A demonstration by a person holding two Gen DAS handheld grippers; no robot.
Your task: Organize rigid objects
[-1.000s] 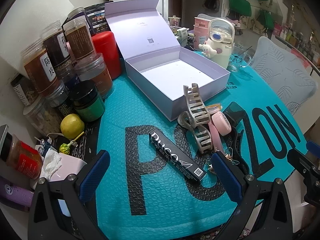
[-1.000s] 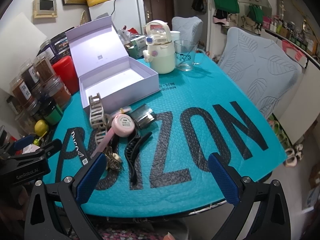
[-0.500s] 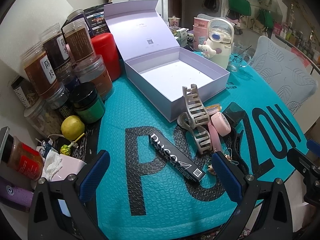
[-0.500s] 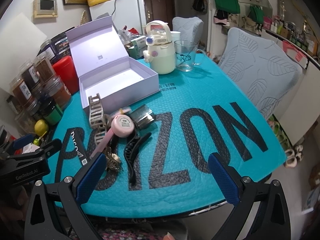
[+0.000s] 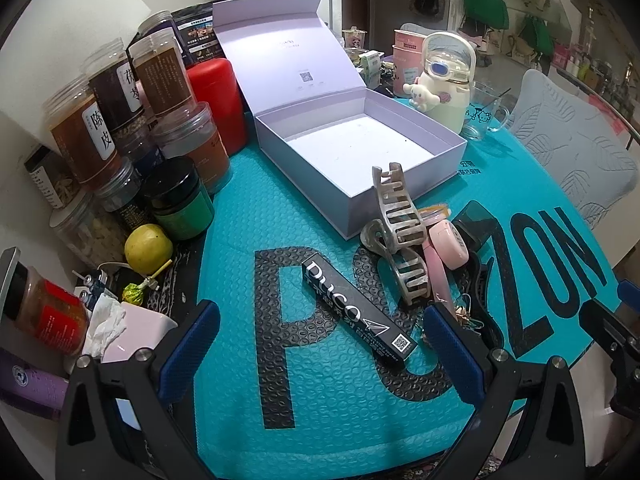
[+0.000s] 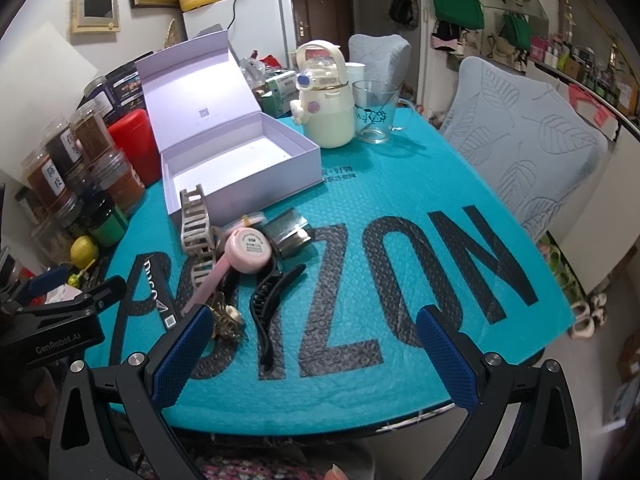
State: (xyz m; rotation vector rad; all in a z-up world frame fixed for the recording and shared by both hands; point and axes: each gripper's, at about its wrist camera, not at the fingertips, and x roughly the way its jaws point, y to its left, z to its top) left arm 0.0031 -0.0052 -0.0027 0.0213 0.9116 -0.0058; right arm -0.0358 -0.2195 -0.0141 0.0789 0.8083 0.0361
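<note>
An open lilac box [image 5: 360, 156] [image 6: 240, 160] with a raised lid sits empty on the teal mat. In front of it lies a pile: a beige claw clip [image 5: 398, 216] [image 6: 194, 220], a pink round case [image 5: 448, 238] [image 6: 248, 250], a black hair clip [image 6: 268, 300], a small gold clip [image 6: 226, 320], a shiny dark case [image 6: 290, 232] and a long black DUCO box [image 5: 358, 312]. My left gripper [image 5: 320, 344] is open just short of the DUCO box. My right gripper [image 6: 314, 350] is open, right of the black clip. Neither holds anything.
Stacked jars [image 5: 120, 120], a red canister [image 5: 216, 104], a green-labelled jar [image 5: 178, 200] and a lemon [image 5: 148, 248] crowd the left edge. A cream flask [image 6: 326, 100] and a glass mug [image 6: 376, 112] stand behind the box. A padded chair [image 6: 520, 148] is at the right.
Both views have shifted only slightly; the objects lie where they were and both grippers stay open.
</note>
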